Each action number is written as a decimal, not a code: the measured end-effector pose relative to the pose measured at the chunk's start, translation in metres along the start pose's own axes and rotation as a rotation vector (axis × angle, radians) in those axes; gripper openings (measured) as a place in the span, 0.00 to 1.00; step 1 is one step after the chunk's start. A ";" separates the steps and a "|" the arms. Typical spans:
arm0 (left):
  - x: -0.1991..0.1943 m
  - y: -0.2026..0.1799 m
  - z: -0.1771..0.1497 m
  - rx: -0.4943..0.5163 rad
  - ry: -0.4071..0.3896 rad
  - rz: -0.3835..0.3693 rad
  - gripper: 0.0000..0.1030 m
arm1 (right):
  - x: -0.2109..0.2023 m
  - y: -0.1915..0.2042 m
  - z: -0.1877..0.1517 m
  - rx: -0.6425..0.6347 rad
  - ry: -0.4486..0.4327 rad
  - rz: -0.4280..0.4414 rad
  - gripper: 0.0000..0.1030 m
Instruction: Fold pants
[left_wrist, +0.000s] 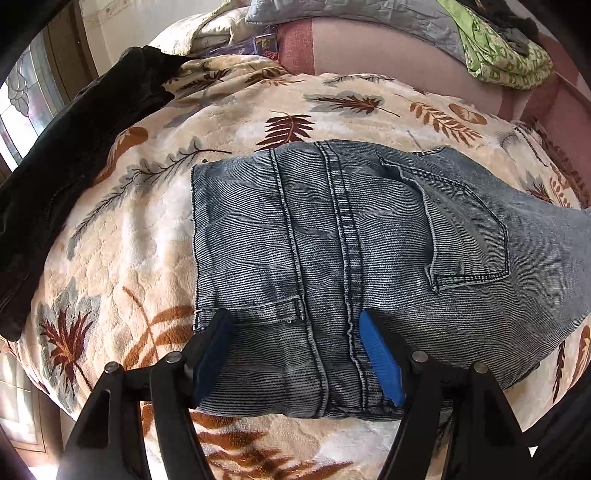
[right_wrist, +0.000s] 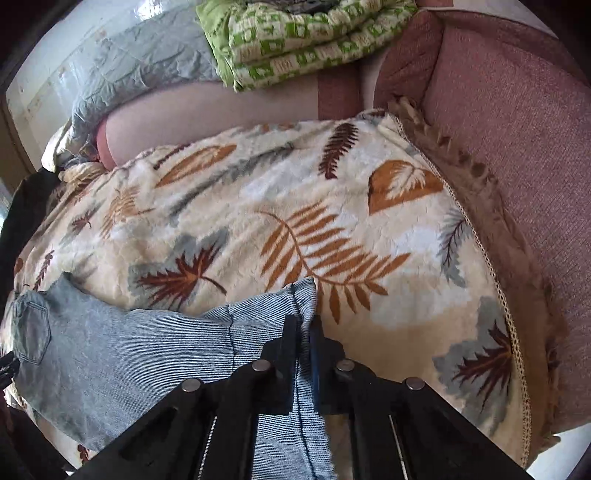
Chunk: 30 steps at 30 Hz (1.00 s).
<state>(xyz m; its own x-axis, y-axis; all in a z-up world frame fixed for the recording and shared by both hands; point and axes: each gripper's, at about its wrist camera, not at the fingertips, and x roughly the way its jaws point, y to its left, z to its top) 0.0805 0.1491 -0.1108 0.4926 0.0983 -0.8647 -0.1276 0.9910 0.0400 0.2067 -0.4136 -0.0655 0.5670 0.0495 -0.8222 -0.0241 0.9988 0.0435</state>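
Blue-grey denim pants (left_wrist: 332, 240) lie partly folded on a leaf-print blanket (left_wrist: 129, 240), back pocket (left_wrist: 465, 236) facing up. My left gripper (left_wrist: 295, 321) is open, its blue pads spread over the near folded edge of the pants, holding nothing. In the right wrist view the pants (right_wrist: 129, 350) stretch to the left. My right gripper (right_wrist: 303, 325) is shut on the pants' hem edge (right_wrist: 303, 295), lifted just above the blanket (right_wrist: 295, 206).
A dark garment (left_wrist: 74, 155) lies at the blanket's left. A pink sofa back (right_wrist: 517, 129) and arm border the blanket. A green patterned cloth (right_wrist: 306, 40) and grey quilt (right_wrist: 129, 62) rest on the sofa back. A window (left_wrist: 26, 107) is far left.
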 end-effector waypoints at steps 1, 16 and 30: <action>0.000 0.000 0.000 0.001 -0.002 0.000 0.70 | 0.017 0.003 -0.004 -0.021 0.043 -0.028 0.06; -0.022 -0.006 0.007 -0.016 -0.034 -0.030 0.70 | -0.032 0.020 -0.075 0.125 0.134 0.252 0.68; -0.044 -0.027 0.049 -0.144 -0.209 -0.084 0.73 | -0.029 0.223 0.006 -0.242 0.151 0.428 0.67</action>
<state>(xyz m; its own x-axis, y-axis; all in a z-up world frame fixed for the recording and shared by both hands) 0.1042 0.1225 -0.0496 0.6718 0.0481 -0.7392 -0.1929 0.9748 -0.1119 0.1901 -0.1921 -0.0285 0.3402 0.4362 -0.8331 -0.4275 0.8608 0.2761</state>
